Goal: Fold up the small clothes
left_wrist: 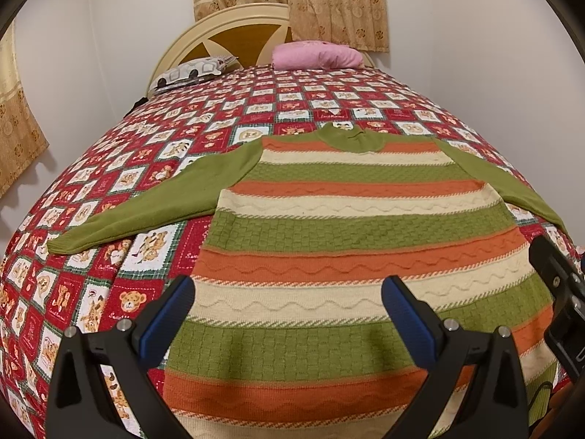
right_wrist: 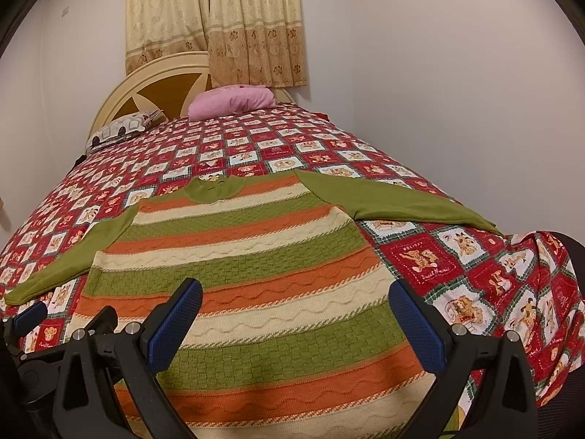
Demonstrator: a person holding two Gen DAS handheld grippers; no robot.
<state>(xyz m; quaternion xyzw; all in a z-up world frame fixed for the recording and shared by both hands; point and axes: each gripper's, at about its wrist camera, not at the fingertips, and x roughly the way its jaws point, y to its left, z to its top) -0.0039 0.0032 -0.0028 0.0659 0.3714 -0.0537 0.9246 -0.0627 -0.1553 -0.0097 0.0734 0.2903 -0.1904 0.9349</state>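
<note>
A bedroom with pale walls and patterned curtains point(right_wrist: 215, 25) holds a bed point(left_wrist: 120, 168) covered in a red teddy-bear quilt, with a pink pillow point(left_wrist: 316, 55) and a grey-patterned one point(left_wrist: 190, 71) against the cream headboard point(right_wrist: 146, 84). The striped sweater point(left_wrist: 351, 219) lies flat on the near half of the quilt, collar toward the headboard, hem toward the cameras, both green sleeves spread out sideways: the left sleeve point(left_wrist: 153, 201) angles down toward the bed's left edge, the right sleeve point(right_wrist: 398, 205) reaches toward the right edge. The left gripper point(left_wrist: 287, 314) hovers over the lower left of the body with its fingers point(left_wrist: 168, 314) spread wide and holding nothing; the right gripper point(right_wrist: 296, 322) sits likewise over the lower right, fingers point(right_wrist: 416, 325) released and empty. Nothing has been folded yet, so the step in hand looks like the first fold. To do it well, I would take a sleeve near its cuff and its shoulder seam, pinching only the top knit layer and not the quilt beneath, then lay it across the chest so the side edge forms a straight line. The knit looks thick and stretchy, so lifting rather than dragging should keep the body from bunching or sliding on the quilt.
</note>
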